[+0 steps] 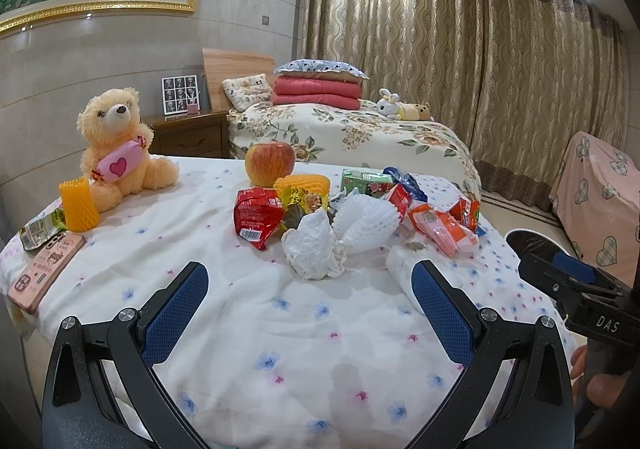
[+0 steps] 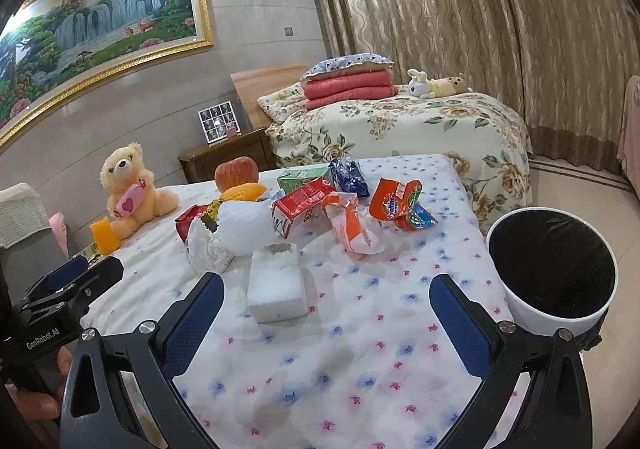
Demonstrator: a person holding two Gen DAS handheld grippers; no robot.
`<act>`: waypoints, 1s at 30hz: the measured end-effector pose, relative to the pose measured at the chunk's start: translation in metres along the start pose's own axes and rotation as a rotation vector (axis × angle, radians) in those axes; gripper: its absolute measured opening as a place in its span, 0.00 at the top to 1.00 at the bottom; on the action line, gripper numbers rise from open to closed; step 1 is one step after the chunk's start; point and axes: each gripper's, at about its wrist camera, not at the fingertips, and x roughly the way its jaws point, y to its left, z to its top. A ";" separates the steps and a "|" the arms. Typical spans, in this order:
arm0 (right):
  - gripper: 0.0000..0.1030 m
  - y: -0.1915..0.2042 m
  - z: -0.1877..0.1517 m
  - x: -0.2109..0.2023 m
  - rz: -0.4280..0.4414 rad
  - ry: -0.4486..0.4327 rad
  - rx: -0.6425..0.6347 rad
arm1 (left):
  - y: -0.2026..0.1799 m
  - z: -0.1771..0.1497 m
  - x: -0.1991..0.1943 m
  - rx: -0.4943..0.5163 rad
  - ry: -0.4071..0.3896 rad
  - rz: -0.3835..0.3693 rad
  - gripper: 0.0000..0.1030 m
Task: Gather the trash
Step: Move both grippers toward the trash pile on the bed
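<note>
A heap of trash lies mid-bed: a crumpled white tissue (image 1: 314, 249), a white foam fruit net (image 1: 366, 221), a red wrapper (image 1: 256, 217), an orange packet (image 1: 442, 229) and a green carton (image 1: 366, 181). My left gripper (image 1: 310, 313) is open just short of the tissue, nothing between its fingers. In the right wrist view a white foam block (image 2: 276, 285) lies just ahead of my open right gripper (image 2: 326, 323), with a red carton (image 2: 300, 205) and an orange-blue wrapper (image 2: 398, 205) beyond. A white bin (image 2: 554, 269) with a black liner stands to the right of the bed.
A teddy bear (image 1: 116, 145), an orange foam net (image 1: 78, 205), a pink phone (image 1: 46, 271) and a green wrapper (image 1: 42, 227) sit at the left. An apple (image 1: 270, 163) stands behind the heap. A second bed (image 1: 344, 133) and a nightstand (image 1: 188, 135) lie beyond.
</note>
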 end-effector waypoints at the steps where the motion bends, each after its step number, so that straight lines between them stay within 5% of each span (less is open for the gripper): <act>1: 0.00 -0.001 0.000 0.000 0.001 0.001 0.001 | 0.000 0.000 0.000 0.000 0.000 0.000 0.00; 22: 0.00 0.000 -0.001 0.003 0.013 0.017 0.005 | 0.011 -0.007 0.012 -0.026 0.044 0.006 0.00; 30: 0.00 0.005 -0.003 0.021 0.068 0.100 0.016 | 0.024 -0.008 0.036 -0.040 0.118 0.008 0.00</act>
